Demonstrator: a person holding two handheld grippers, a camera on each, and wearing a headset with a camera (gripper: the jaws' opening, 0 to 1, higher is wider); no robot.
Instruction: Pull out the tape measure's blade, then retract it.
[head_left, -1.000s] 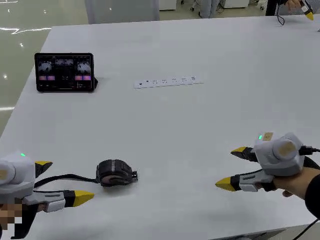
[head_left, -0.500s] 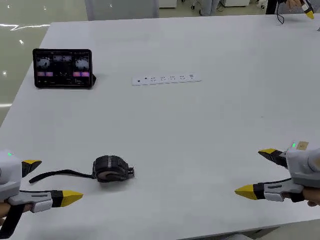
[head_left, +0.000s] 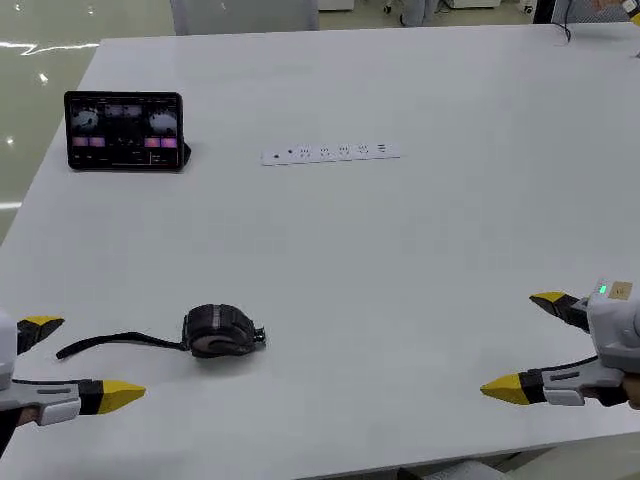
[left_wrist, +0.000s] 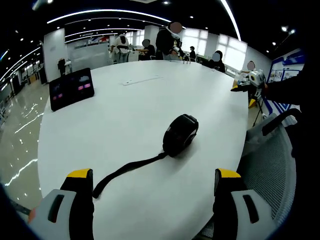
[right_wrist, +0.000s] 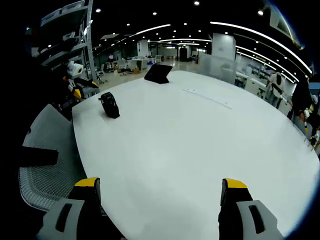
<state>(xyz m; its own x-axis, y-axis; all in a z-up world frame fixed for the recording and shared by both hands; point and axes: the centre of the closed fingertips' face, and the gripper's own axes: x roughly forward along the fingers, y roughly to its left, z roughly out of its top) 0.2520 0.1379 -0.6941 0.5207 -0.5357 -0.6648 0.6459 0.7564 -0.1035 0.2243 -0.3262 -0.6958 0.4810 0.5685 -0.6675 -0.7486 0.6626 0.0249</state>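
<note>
Lying on the white table (head_left: 400, 240), the tape measure (head_left: 222, 332) trails its black strap (head_left: 120, 342) toward the left gripper (head_left: 95, 357), which hovers near the tape measure with jaws spread wide, gripping nothing. The right gripper (head_left: 510, 343) sits well apart from the tape measure on its opposite side, jaws equally wide and empty.

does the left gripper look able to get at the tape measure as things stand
Probably yes. The left gripper is open and the tape measure lies ahead of its jaws on the table, with just its black strap trailing between them.
</note>
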